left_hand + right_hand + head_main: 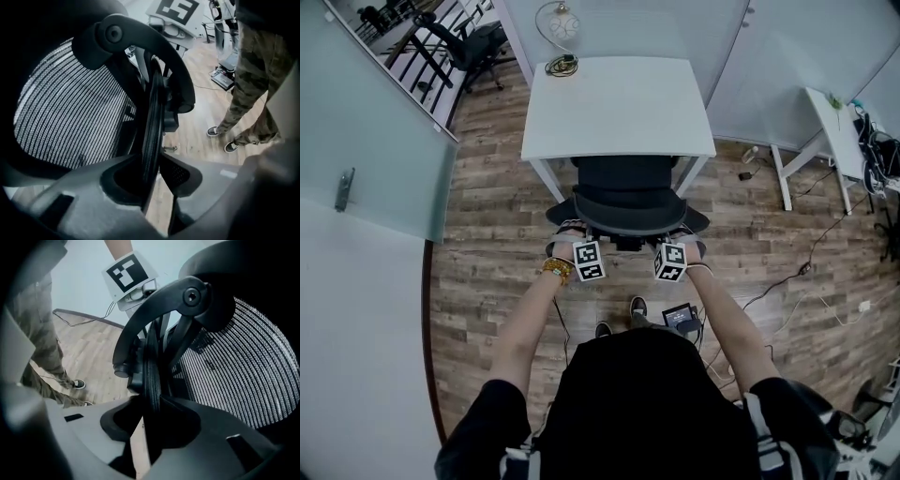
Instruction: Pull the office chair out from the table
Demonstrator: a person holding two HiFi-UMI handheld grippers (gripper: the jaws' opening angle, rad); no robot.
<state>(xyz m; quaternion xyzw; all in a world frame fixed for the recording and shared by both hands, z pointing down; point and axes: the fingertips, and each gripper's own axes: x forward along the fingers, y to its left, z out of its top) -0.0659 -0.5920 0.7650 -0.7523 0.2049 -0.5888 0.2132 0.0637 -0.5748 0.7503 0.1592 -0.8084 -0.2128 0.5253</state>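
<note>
A black office chair [628,202] is tucked under the white table [619,108], its backrest toward me. My left gripper [577,236] is at the backrest's left edge and my right gripper [677,238] at its right edge. In the left gripper view the black backrest rim [152,117] runs between the jaws of the left gripper [152,168], whose pads close on it, with the mesh back [70,117] to the left. In the right gripper view the right gripper [152,416] clamps the rim [152,371] the same way, beside the mesh [234,366].
A frosted glass wall [375,141] stands at the left. A second white table [834,131] with cables is at the right, and a cable [787,281] trails over the wood floor. A small device [682,317] lies by my feet. A coiled cable [561,64] sits on the table.
</note>
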